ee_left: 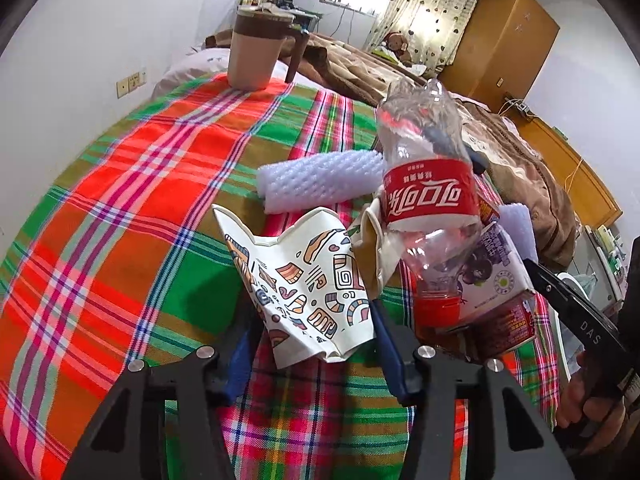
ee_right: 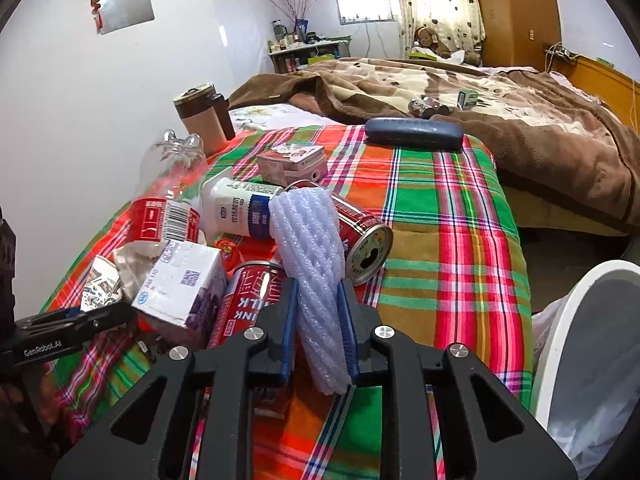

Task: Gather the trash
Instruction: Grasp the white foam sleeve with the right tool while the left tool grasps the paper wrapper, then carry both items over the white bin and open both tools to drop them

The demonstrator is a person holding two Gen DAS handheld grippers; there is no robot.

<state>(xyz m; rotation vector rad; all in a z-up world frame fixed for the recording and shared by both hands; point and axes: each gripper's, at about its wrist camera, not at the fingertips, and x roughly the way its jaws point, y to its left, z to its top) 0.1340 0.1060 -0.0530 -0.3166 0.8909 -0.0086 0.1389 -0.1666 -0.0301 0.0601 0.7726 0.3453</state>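
My left gripper point(ee_left: 316, 320) is shut on a crushed paper cup point(ee_left: 304, 280) with colourful doodles, its blue pads against both sides, over the plaid cloth point(ee_left: 140, 208). My right gripper point(ee_right: 318, 304) is shut on a white foam net sleeve point(ee_right: 312, 236) that sticks up and forward between its pads. Beside the cup lies a trash heap: an empty cola bottle point(ee_left: 428, 188), a purple juice carton point(ee_right: 180, 284), two red cans point(ee_right: 360, 232), a white yogurt bottle point(ee_right: 236, 208) and a pink carton point(ee_right: 292, 164). A second foam sleeve point(ee_left: 320, 180) lies beyond the cup.
A brown lidded mug point(ee_left: 252, 52) stands at the cloth's far edge by the wall. A dark glasses case point(ee_right: 414, 134) lies at the far end near a brown blanket point(ee_right: 500, 120). A white bin point(ee_right: 592, 320) with a plastic liner stands at the lower right, off the cloth.
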